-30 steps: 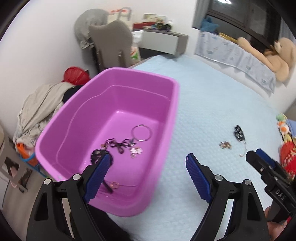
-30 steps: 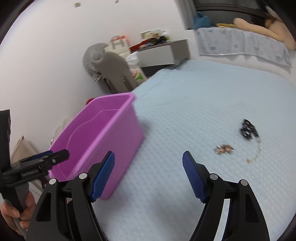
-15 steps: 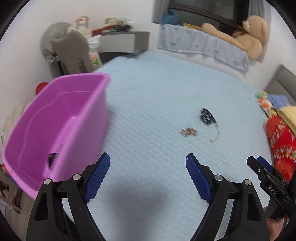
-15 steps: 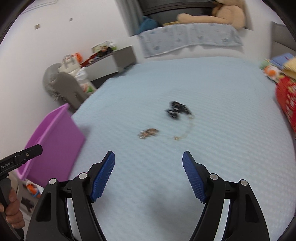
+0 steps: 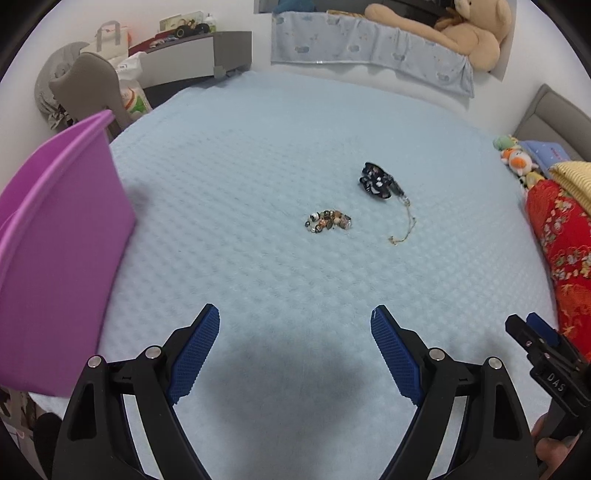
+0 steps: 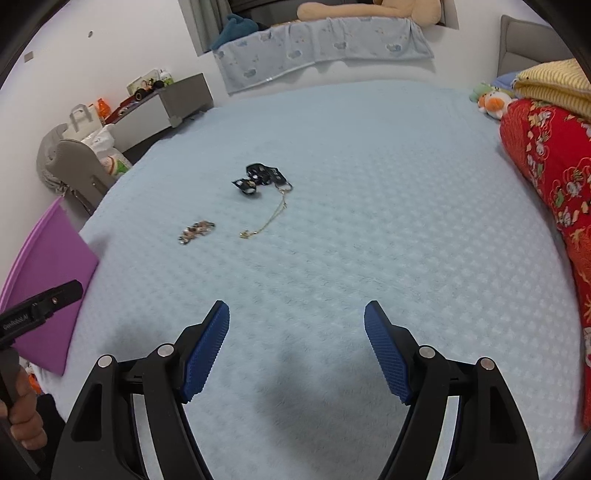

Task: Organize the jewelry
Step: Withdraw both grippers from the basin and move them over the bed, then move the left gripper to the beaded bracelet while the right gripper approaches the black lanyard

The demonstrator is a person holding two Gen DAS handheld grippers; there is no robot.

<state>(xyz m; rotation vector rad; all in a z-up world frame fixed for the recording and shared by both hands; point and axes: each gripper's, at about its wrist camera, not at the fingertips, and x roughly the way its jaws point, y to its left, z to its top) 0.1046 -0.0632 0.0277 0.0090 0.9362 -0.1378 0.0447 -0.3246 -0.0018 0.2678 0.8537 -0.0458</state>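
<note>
Since a second ago we have swung both tongs away from the pink tub (image 5: pixel 62 236) and out over the bed (image 5: pixel 280 155); the tub, which then filled the left view, now sits at its left edge. Only its outer wall and rim show now, so we cannot tell what lies in it from here.

Our left tongs (image 5: pixel 295 350) hover over bare blue bedspread with the jaws wide and nothing between them. Our right tongs (image 6: pixel 295 343) are likewise spread wide and empty; they also appear at the lower right of the left view, held in a hand (image 5: pixel 550 443).

The jewelry still outside the tub lies near the middle of the bed, well ahead of both tongs. A small beaded bracelet (image 5: pixel 328 220) lies in a heap nearest the tub side. Just beyond it to the right is a dark patterned bow (image 5: pixel 376 181), and a thin gold chain (image 5: pixel 404 221) trails from it toward us. The three pieces are close together, the bracelet apart from the other two.

Nothing stands between the tongs and these pieces. A red patterned quilt (image 6: pixel 554 177) is piled along the right edge, and a teddy bear (image 5: pixel 454 33) lies on the sill beyond the bed.
</note>
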